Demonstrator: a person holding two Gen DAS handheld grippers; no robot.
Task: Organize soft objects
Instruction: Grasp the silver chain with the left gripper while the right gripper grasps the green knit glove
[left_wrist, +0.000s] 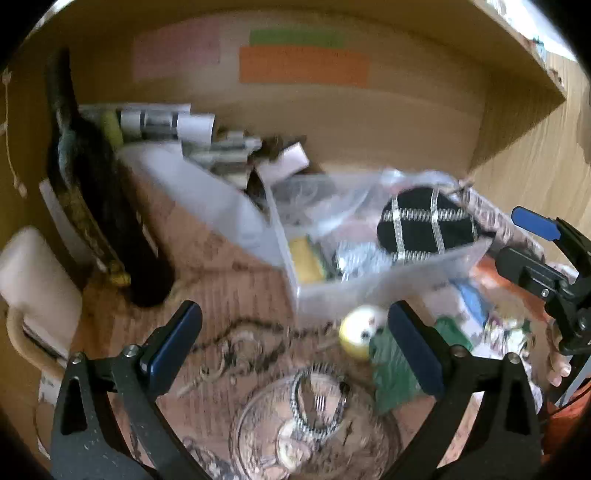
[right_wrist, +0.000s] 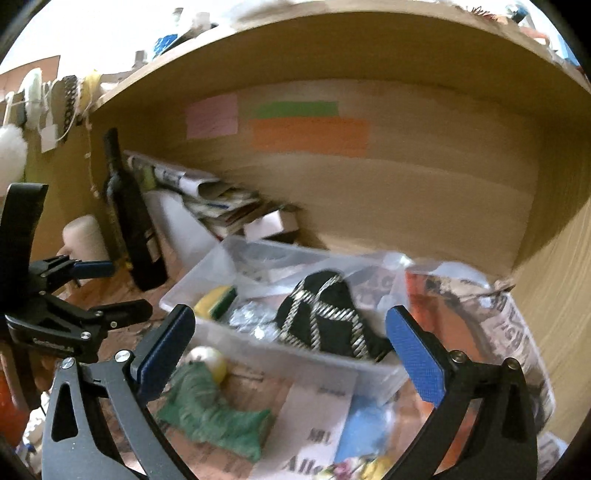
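Observation:
A clear plastic bin (left_wrist: 354, 284) (right_wrist: 207, 269) stands on the desk. In it lie a black pouch with silver stripes (left_wrist: 428, 225) (right_wrist: 328, 317) and a yellow-green sponge (left_wrist: 306, 258) (right_wrist: 216, 301). In front of the bin lies a green knitted toy with a yellow head (left_wrist: 360, 330) (right_wrist: 210, 402). My left gripper (left_wrist: 295, 339) is open and empty just above the toy and a glass dish (left_wrist: 314, 428). My right gripper (right_wrist: 291, 350) is open and empty in front of the bin, and it shows at the right of the left wrist view (left_wrist: 543, 251).
A dark bottle (left_wrist: 103, 206) (right_wrist: 133, 229) stands at the left beside stacked papers (left_wrist: 207, 140) (right_wrist: 221, 206). Papers and a newspaper (right_wrist: 513, 332) lie right of the bin. A shelf back with coloured notes (right_wrist: 306, 129) rises behind. A bead chain (left_wrist: 243, 339) lies on the desk.

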